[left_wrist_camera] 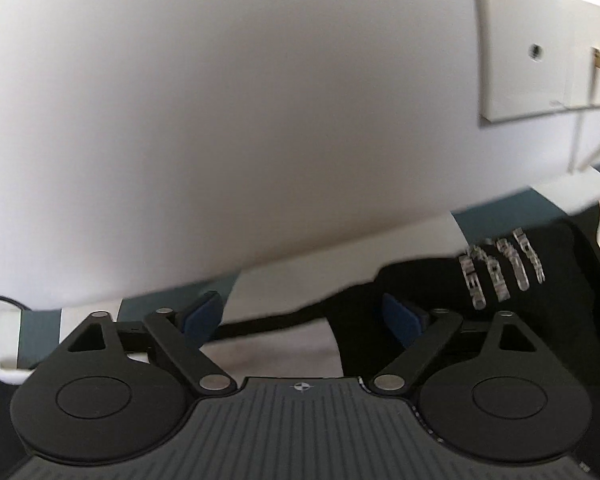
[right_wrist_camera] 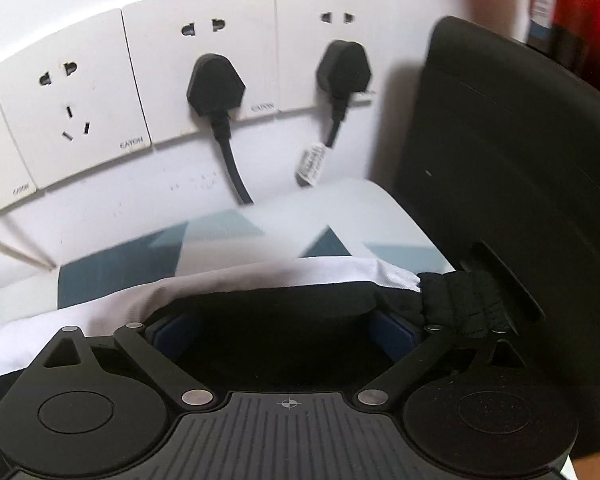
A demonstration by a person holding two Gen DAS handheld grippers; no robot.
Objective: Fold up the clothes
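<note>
- The left gripper, a black two-finger tool with blue pads, has its jaws spread wide with nothing pressed between them; pale cloth and a dark garment edge lie beyond the gap.
- A black garment with white block lettering lies on the surface ahead and to the right of the left gripper, reaching behind its right pad.
- The teal-and-white patterned table covering runs along the base of a plain white wall.
- The right gripper, of the same build, also stands wide open, with black fabric lying across the gap; whether the pads touch it I cannot tell.
- A white fabric band borders that black cloth on the far side, and a ribbed black cuff sits just right of the right pad.
- Behind, white wall sockets carry two black plugs; a black flat panel stands at right.
</note>
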